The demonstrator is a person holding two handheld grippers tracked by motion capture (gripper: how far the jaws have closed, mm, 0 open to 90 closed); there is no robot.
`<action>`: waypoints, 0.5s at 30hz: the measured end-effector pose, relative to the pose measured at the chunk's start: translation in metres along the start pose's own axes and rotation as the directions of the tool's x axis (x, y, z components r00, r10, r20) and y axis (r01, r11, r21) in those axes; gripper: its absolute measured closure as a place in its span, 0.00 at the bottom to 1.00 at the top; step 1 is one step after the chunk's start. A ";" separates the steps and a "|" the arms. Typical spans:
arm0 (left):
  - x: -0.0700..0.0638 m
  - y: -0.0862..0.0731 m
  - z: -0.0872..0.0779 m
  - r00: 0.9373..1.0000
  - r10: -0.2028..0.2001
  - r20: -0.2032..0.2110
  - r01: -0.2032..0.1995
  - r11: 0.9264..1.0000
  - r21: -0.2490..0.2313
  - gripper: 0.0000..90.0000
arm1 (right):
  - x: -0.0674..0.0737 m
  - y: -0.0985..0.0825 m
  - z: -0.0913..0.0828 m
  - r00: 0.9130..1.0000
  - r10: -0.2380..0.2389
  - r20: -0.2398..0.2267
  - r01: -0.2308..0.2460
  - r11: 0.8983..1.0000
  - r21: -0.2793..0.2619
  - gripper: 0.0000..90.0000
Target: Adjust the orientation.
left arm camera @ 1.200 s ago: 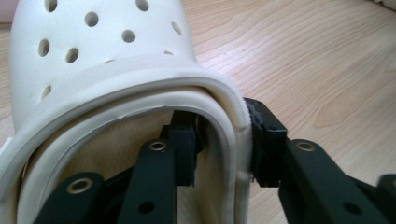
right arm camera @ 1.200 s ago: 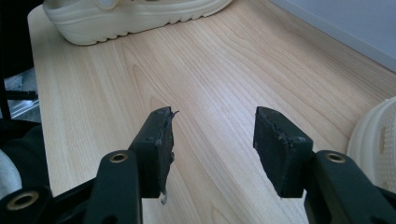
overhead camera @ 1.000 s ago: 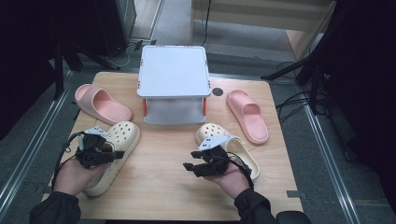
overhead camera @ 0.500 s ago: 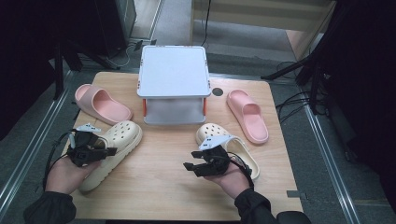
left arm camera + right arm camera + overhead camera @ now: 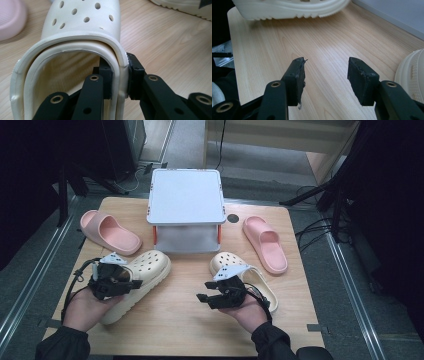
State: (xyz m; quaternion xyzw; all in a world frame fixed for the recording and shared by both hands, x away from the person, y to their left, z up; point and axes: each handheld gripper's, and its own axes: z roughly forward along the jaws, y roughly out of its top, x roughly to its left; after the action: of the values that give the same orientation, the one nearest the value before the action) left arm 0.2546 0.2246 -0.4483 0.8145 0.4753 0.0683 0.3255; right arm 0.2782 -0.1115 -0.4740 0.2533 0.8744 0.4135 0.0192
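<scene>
- the left claw (image 5: 131,284) pinches the side wall of a cream clog (image 5: 82,37) near its heel opening, one pad inside the shoe and one outside; its jaws have just been closing on that rim.
- seen from above, the clog lies in front of the white stand (image 5: 186,197) and to its left, toe aimed toward the stand, heel in the person's left hand (image 5: 87,307).
- the right claw (image 5: 204,298) is spread with nothing between its pads, low over the bare wooden surface (image 5: 322,45), in front of the stand and just beside the second cream clog (image 5: 250,276).
- two pink slides flank the stand: one to its left (image 5: 110,232), one to its right (image 5: 266,243).
- risk: the grip is on a thin, soft wall at one side, so the shoe may sag, twist or slip free once raised, the long toe end acting as a lever.
- risk: swung toward the stand, the drooping toe could catch the stand's edge or nudge the left pink slide.
- risk: the idle right claw sits close to the other clog and may bump it.
</scene>
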 end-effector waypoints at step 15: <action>-0.043 0.021 0.042 0.994 0.101 0.050 -0.103 0.993 0.052 0.86 | 0.001 -0.006 -0.007 1.000 0.020 0.024 -0.019 0.999 -0.027 0.54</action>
State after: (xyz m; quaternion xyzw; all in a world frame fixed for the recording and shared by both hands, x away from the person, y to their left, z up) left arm 0.2647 0.1633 -0.4595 0.8477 0.4269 0.0527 0.3105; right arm 0.2735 -0.1194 -0.4732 0.2665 0.8659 0.4224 0.0293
